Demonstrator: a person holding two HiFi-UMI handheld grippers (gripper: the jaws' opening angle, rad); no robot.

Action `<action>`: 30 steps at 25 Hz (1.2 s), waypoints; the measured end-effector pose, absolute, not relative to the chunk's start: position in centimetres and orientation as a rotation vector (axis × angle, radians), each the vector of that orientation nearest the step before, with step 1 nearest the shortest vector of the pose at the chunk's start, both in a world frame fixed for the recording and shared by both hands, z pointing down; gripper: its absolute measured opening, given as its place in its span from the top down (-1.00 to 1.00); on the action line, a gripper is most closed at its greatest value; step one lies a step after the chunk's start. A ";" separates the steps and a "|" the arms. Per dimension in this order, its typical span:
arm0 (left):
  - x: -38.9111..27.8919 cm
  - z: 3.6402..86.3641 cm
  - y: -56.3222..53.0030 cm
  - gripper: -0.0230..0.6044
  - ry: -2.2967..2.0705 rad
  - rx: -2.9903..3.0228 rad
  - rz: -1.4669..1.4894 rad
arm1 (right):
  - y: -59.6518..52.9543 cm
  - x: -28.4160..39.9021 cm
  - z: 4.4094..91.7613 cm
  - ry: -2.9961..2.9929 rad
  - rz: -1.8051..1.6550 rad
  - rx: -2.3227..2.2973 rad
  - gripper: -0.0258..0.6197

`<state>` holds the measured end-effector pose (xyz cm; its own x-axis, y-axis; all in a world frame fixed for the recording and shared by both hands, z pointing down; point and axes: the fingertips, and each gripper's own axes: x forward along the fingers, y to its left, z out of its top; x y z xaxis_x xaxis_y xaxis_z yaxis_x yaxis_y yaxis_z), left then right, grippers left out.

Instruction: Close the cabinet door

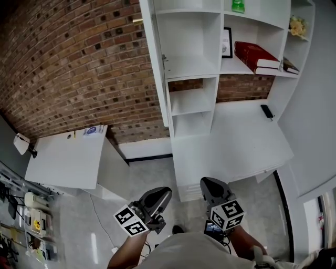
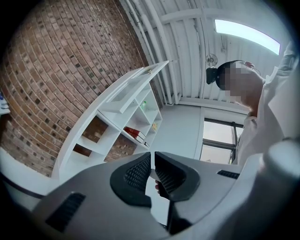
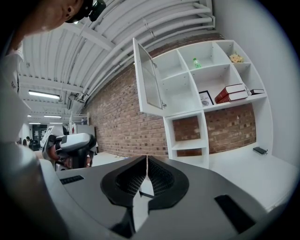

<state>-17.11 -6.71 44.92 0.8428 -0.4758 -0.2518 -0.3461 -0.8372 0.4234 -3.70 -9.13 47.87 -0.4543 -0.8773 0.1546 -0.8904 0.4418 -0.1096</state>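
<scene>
The white cabinet door (image 1: pixel 154 60) stands open at the upper left of the white shelf unit (image 1: pixel 193 100), swung out toward me and seen nearly edge-on. In the right gripper view the door (image 3: pixel 149 83) hangs out to the left of its compartment. It also shows in the left gripper view as a tilted door (image 2: pixel 133 91). Both grippers are low and near my body, far from the door. My left gripper (image 1: pixel 161 197) is shut with nothing in it, its jaws close together (image 2: pixel 153 157). My right gripper (image 1: pixel 209 185) is shut and empty too (image 3: pixel 147 159).
A white desk (image 1: pixel 252 144) joins the shelf unit, with a small black object (image 1: pixel 267 111) on it. Red books (image 1: pixel 255 55), a picture frame (image 1: pixel 227 42) and a green bottle (image 1: pixel 238 5) sit on the shelves. A white table (image 1: pixel 68 157) stands left, against the brick wall (image 1: pixel 73 58).
</scene>
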 end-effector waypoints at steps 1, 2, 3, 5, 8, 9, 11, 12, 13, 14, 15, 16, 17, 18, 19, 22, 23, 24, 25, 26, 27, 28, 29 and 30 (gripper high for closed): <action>-17.5 45.0 -7.0 0.82 -0.610 2.658 -0.493 | -9.5 -4.1 47.9 -2.604 0.267 1.601 0.83; -17.8 45.0 -7.3 0.82 -0.605 2.660 -0.490 | -9.8 -4.5 47.9 -2.605 0.265 1.604 0.83; -18.0 45.1 -7.6 0.82 -0.601 2.662 -0.488 | -10.1 -4.8 47.9 -2.606 0.264 1.608 0.83; -18.4 45.1 -8.3 0.82 -0.594 2.664 -0.485 | -10.6 -5.4 47.9 -2.607 0.264 1.614 0.83; -18.6 45.1 -9.2 0.82 -0.584 2.672 -0.487 | -11.2 -5.8 48.0 -2.603 0.259 1.619 0.83; -18.6 45.0 -9.4 0.82 -0.580 2.677 -0.489 | -11.4 -5.8 48.0 -2.602 0.257 1.622 0.83; -18.5 44.8 -9.9 0.82 -0.572 2.684 -0.492 | -11.8 -5.8 48.0 -2.599 0.255 1.625 0.83; -18.4 44.7 -10.1 0.82 -0.568 2.687 -0.494 | -12.0 -5.8 47.9 -2.598 0.253 1.625 0.83; -18.3 44.6 -10.3 0.82 -0.566 2.688 -0.495 | -12.2 -5.7 47.8 -2.598 0.249 1.625 0.83; -18.1 44.6 -10.5 0.82 -0.564 2.689 -0.496 | -12.5 -5.7 47.6 -2.599 0.243 1.624 0.83; -17.9 44.5 -10.8 0.82 -0.564 2.688 -0.498 | -12.7 -5.5 47.4 -2.601 0.235 1.623 0.83; -17.7 44.4 -11.0 0.82 -0.566 2.687 -0.500 | -13.0 -5.4 47.1 -2.603 0.227 1.621 0.83; -17.5 44.3 -11.3 0.82 -0.571 2.686 -0.503 | -13.3 -5.2 46.9 -2.606 0.221 1.616 0.83; -17.2 44.3 -11.5 0.82 -0.578 2.685 -0.505 | -13.6 -4.9 46.6 -2.611 0.215 1.610 0.83; -16.9 44.2 -11.8 0.82 -0.588 2.684 -0.506 | -13.9 -4.6 46.5 -2.618 0.211 1.600 0.83; -15.7 44.2 -12.9 0.82 -0.629 2.675 -0.513 | -15.0 -3.9 46.2 -2.642 0.203 1.557 0.83; -15.4 44.0 -13.1 0.82 -0.641 2.673 -0.519 | -15.4 -3.7 46.0 -2.650 0.199 1.540 0.83; -15.0 43.9 -13.3 0.82 -0.651 2.672 -0.524 | -15.7 -3.5 45.9 -2.656 0.192 1.525 0.83; -14.7 43.7 -13.5 0.82 -0.660 2.674 -0.528 | -16.1 -3.2 45.6 -2.663 0.185 1.511 0.83; -14.4 43.6 -13.7 0.82 -0.672 2.675 -0.531 | -16.5 -3.0 45.4 -2.670 0.178 1.499 0.83; -14.2 43.5 -14.0 0.82 -0.686 2.674 -0.535 | -16.9 -2.8 45.2 -2.678 0.172 1.487 0.83; -13.9 43.3 -14.4 0.82 -0.700 2.673 -0.542 | -17.2 -2.7 45.0 -2.687 0.163 1.474 0.83; -13.6 43.2 -14.7 0.82 -0.715 2.673 -0.550 | -17.6 -2.5 44.8 -2.695 0.152 1.458 0.83; -13.3 43.1 -14.9 0.82 -0.727 2.673 -0.558 | -17.9 -2.3 44.6 -2.703 0.140 1.442 0.83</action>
<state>-13.25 -14.91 43.09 0.7947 -0.5364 -0.2841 -0.4136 -0.8211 0.3932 -2.27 -17.87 44.64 -0.5559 -0.8241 0.1088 -0.8309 0.5545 -0.0455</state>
